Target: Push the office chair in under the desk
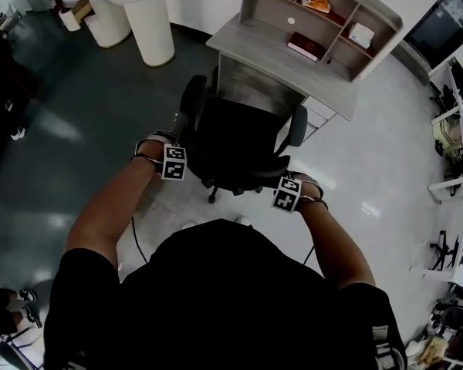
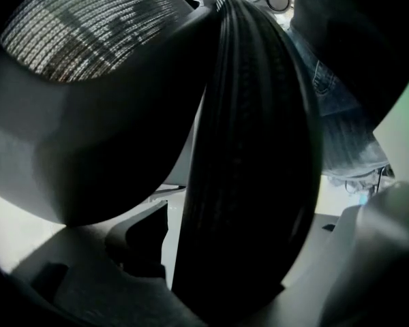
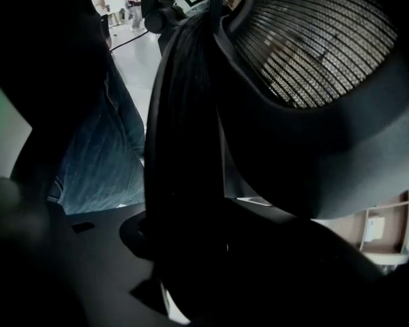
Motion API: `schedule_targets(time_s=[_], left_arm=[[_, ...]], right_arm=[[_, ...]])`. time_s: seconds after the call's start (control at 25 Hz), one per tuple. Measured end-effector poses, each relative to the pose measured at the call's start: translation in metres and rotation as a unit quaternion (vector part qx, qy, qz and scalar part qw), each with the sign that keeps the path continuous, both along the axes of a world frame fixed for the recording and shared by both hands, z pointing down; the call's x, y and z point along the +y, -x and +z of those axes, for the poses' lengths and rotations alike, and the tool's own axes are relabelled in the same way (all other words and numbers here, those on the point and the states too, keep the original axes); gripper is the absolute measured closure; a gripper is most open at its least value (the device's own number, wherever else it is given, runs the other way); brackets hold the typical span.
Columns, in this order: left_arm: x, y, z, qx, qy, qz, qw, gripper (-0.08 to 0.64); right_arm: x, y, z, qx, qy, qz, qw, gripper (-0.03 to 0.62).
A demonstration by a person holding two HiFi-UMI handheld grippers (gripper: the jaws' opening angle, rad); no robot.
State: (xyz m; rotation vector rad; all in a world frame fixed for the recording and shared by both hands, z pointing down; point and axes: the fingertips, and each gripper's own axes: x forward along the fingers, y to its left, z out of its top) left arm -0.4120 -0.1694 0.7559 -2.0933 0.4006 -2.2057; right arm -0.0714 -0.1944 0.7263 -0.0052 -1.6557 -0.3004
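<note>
The office chair [image 1: 239,137] is being faced into the grey counter [image 1: 251,43], its armrests [image 1: 297,124] just beside the front edge. Its backrest rim [image 2: 252,155] is being gripped at both ends: the left claw [image 1: 177,157] and right claw [image 1: 287,190] are each being clamped partway closed on it.

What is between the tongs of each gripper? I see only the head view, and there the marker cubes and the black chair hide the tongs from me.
Observer: The left gripper has the rim of the backrest between its tongs, and they seem closed on it.
Operator: And the right one?
Observer: The right gripper straddles the same rim. That view is dark, but its tongs look closed too.
Operator: What is behind the chair?
Observer: The person's jeans show just past the rim, on the person's side.
</note>
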Motion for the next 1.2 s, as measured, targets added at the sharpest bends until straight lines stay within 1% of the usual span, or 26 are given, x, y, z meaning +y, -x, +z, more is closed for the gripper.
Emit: schedule_targets(time_s=[0.36,0.56,0.68,0.92,1.2], left_arm=[[-0.027,0.035,0.004,-0.006,-0.003,0.055,0.9985,0.207],[-0.047,0.040,0.005,-0.009,-0.005,0.079,0.9969,0.207],[-0.054,0.043,0.004,-0.009,-0.004,0.083,0.9965,0.207],[-0.070,0.036,0.008,-0.017,0.001,0.081,0.9965,0.207],[-0.077,0.038,0.005,-0.015,0.007,0.080,0.9967,0.207]], right_arm=[[0.009,0.033,0.004,-0.009,-0.010,0.057,0.998,0.393],[0.005,0.039,0.005,-0.012,-0.012,0.081,0.997,0.393],[0.000,0.042,0.005,-0.014,-0.013,0.085,0.996,0.393],[-0.013,0.035,0.007,-0.021,-0.012,0.088,0.996,0.394],[-0.023,0.039,0.003,-0.031,-0.010,0.083,0.996,0.396]])
